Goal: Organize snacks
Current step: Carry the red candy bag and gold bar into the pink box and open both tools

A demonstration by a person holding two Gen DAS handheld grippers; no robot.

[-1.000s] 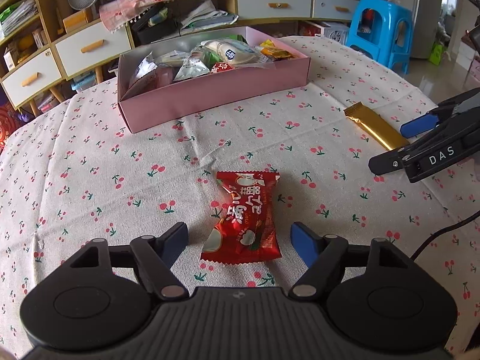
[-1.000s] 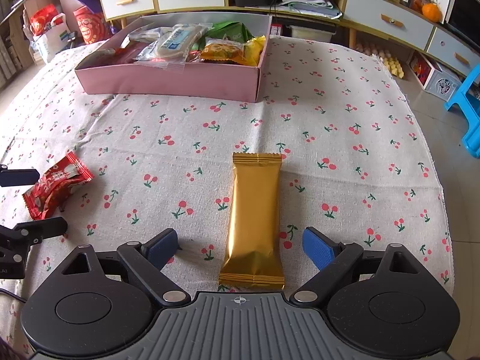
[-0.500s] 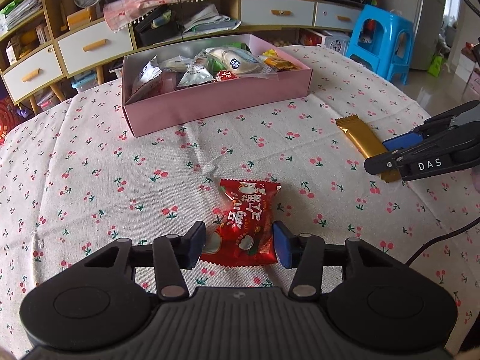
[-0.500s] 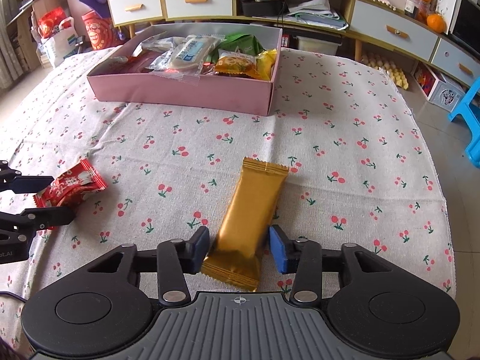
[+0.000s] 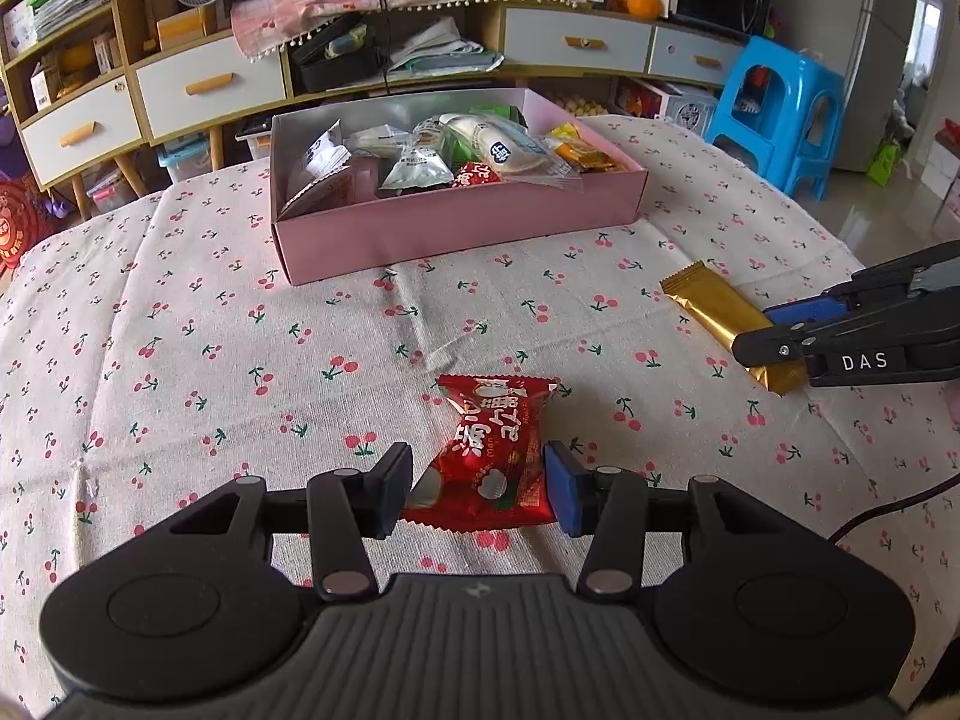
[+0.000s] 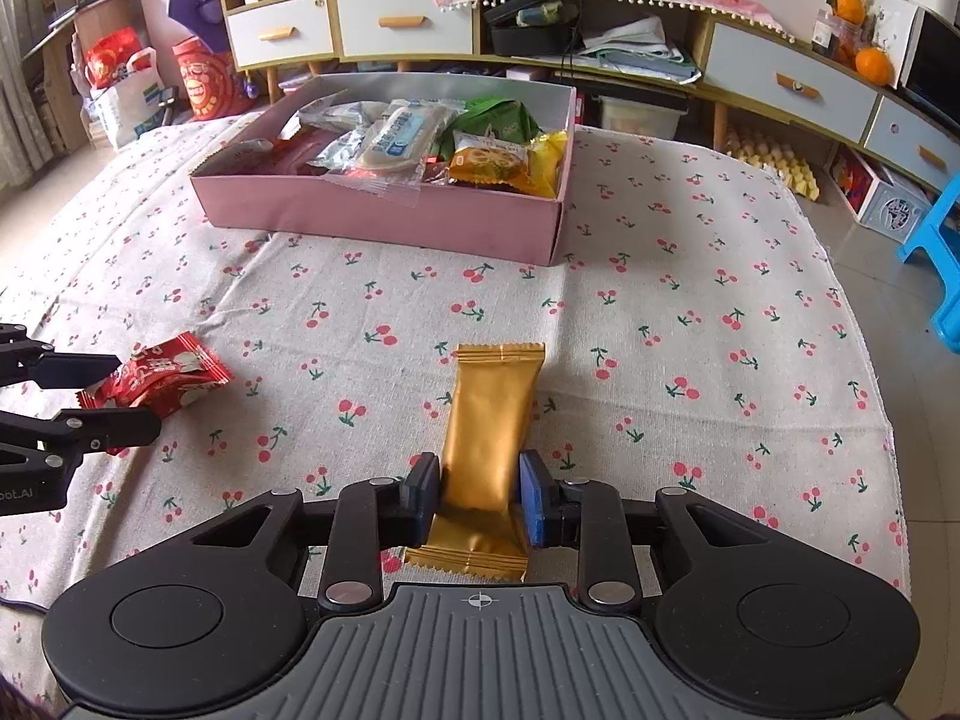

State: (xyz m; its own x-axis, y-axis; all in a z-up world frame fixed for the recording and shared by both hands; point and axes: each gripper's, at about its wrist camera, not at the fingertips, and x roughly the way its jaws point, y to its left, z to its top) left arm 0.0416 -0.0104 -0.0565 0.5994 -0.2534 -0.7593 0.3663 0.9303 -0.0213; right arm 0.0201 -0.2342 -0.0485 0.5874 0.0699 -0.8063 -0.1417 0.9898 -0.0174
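Note:
My left gripper (image 5: 478,495) is shut on a red snack packet (image 5: 489,450) and holds it just above the cherry-print tablecloth. My right gripper (image 6: 480,501) is shut on a gold snack bar (image 6: 489,441), also lifted a little. The gold bar (image 5: 720,318) and the right gripper (image 5: 774,330) show at the right of the left wrist view. The red packet (image 6: 159,381) and the left gripper (image 6: 114,393) show at the left of the right wrist view. A pink box (image 5: 456,222) full of several wrapped snacks sits farther back on the table (image 6: 384,222).
The table carries a cherry-print cloth (image 5: 180,360). Behind it stand low cabinets with drawers (image 5: 210,84) and shelves. A blue plastic stool (image 5: 780,108) stands on the floor to the right. A black cable (image 5: 888,510) trails over the cloth at the right.
Both grippers went from open around their snacks to shut on them, then rose and tilted up; the gold bar has turned straighter in the right gripper.

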